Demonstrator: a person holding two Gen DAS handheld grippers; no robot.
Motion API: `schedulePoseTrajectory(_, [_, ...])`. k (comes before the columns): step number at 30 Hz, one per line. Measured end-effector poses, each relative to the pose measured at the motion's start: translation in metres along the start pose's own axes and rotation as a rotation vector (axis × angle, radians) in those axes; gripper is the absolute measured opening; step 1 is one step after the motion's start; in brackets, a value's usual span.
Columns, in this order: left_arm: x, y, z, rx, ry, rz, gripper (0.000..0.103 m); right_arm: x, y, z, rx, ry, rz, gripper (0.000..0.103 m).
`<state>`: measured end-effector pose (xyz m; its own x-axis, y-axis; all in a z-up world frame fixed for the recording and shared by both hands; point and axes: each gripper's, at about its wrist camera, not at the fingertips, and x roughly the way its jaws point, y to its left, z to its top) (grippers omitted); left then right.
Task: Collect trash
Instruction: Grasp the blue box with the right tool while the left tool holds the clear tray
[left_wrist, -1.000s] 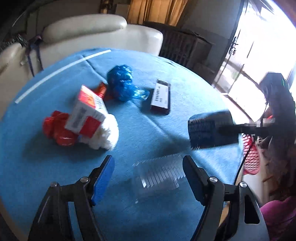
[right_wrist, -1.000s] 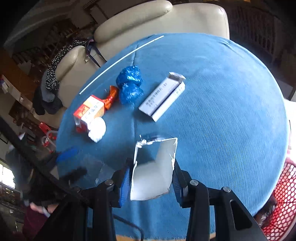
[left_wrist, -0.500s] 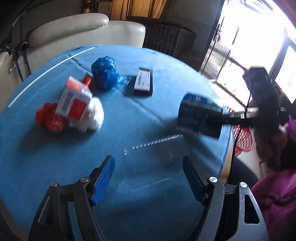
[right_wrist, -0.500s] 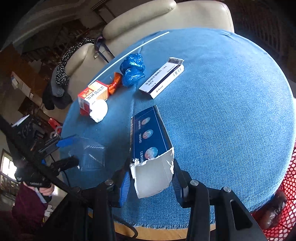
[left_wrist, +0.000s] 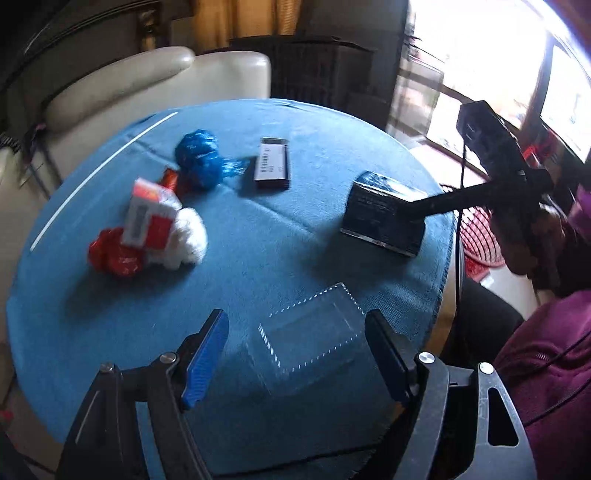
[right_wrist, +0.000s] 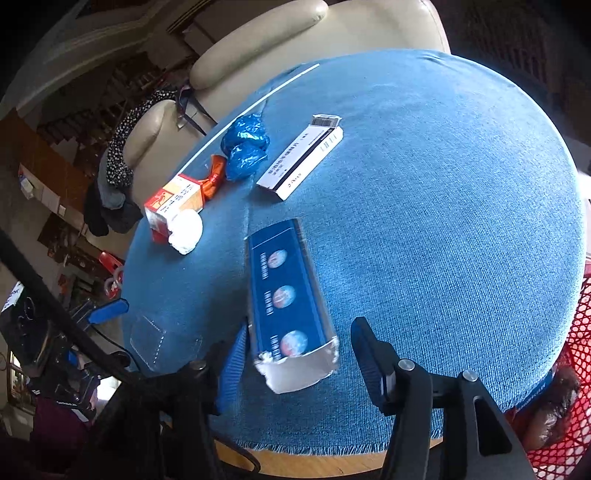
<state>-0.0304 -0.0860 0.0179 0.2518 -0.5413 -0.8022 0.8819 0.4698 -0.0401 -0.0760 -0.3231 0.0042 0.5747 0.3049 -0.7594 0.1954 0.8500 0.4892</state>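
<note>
Two grippers, both jaws wide. Lower left of left-wrist view: left gripper (left_wrist: 295, 354) now straddles clear plastic tray (left_wrist: 310, 343), not gripped. Lower centre of right-wrist view: right gripper (right_wrist: 295, 365) has let go of blue carton (right_wrist: 286, 295), which now lies on table (right_wrist: 443, 221). Red basket (right_wrist: 569, 369) at right edge, so carton isn't binned yet.

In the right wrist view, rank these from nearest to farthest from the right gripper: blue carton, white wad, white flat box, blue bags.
1. Blue carton, between the right gripper's fingers.
2. White wad, left.
3. White flat box, centre, beyond.
4. Blue bags, far left; close to the box, hard to separate.
</note>
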Motion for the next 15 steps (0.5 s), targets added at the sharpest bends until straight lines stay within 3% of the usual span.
schedulePoseTrajectory(3, [0.011,-0.002,0.004,0.081,0.042,-0.040,0.077,0.001,0.000,0.001,0.003,0.002,0.004,0.059])
schedulePoseTrajectory(8, [0.012,-0.007,0.008,0.227,0.042,-0.107,0.077,0.003,0.002,0.001,-0.002,0.006,0.010,0.058])
schedulePoseTrajectory(11, [0.016,-0.006,0.011,0.306,0.068,-0.121,0.077,0.005,0.005,0.002,-0.014,0.011,-0.007,0.047])
schedulePoseTrajectory(15, [0.023,-0.007,0.009,0.362,0.109,-0.178,0.077,0.007,0.007,0.004,-0.006,0.017,-0.024,0.044])
